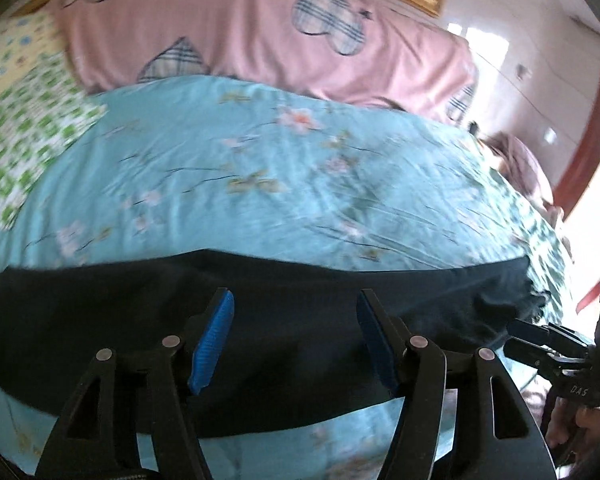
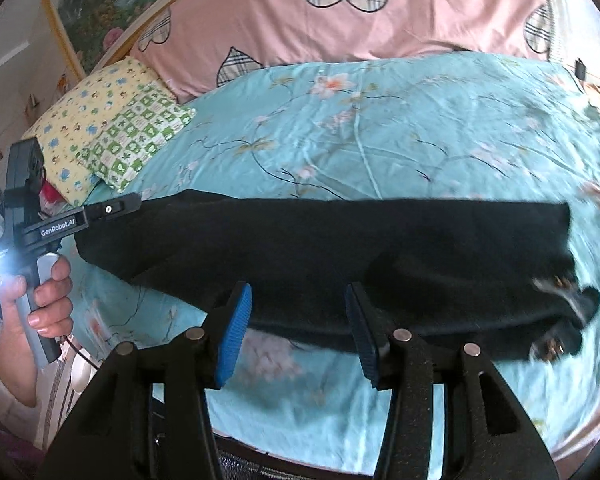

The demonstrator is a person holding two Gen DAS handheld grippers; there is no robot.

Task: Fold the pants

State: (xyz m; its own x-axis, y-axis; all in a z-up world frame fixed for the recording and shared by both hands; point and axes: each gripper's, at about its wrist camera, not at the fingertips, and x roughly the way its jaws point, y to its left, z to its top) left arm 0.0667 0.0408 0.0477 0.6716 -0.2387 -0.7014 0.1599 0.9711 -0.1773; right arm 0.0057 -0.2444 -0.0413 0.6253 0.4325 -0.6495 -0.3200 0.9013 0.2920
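Behind everything runs a pink quilt point(image 2: 340, 28) with plaid hearts, and a framed picture point(image 2: 100, 12) hangs on the wall above it. Below spreads the blue flowered bedsheet point(image 2: 380, 128), with two small patterned pillows point(image 2: 112, 132) at its far left. Across the near part of the sheet lie the black pants point(image 2: 340, 256), already doubled into one long flat band, the waist end with its fastenings point(image 2: 556, 312) lying to the right.

They look like soft, light, limp cloth that will sag and drag on the sheet, so they are best pinched at the corners of an end through all layers.

Both tools hover over the near edge: the left gripper point(image 1: 294, 342) has its jaws wide apart and empty, and the right gripper point(image 2: 296, 332) is likewise spread, clamping nothing.
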